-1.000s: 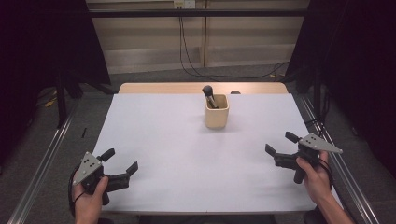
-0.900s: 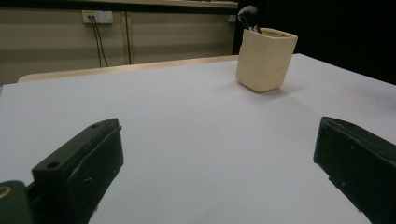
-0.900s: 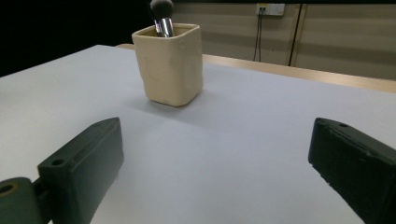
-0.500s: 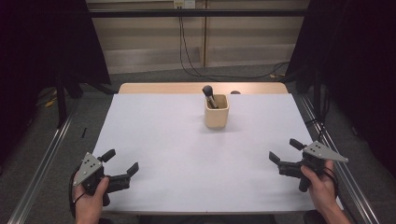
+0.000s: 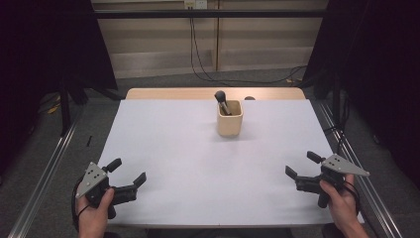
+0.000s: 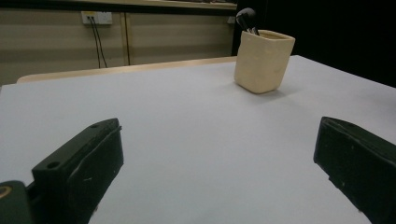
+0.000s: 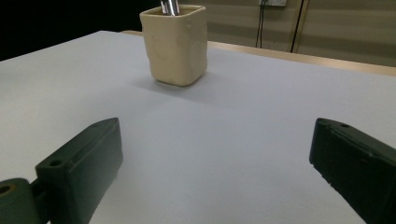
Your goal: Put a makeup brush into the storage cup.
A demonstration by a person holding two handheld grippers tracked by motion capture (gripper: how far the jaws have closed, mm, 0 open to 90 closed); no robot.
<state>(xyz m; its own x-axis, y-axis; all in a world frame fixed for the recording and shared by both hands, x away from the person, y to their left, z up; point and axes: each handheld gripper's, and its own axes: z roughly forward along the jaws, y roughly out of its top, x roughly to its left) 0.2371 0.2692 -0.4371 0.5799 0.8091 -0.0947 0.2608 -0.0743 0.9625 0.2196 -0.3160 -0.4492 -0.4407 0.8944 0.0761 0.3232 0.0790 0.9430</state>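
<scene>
While both tools idle: jaws of left gripper (image 5: pixel 127 172) and right gripper (image 5: pixel 300 165) spread wide, holding nothing
Approach: probably best to bring one gripper in high over the rim; pinch the brush (image 5: pixel 221 100) by its handle; lift straight
Cup (image 5: pixel 230 118): cream, squarish, rounded corners, matte; standing far-centre, well apart from both grippers
Table (image 5: pixel 198 163): smooth, pale sheet
</scene>
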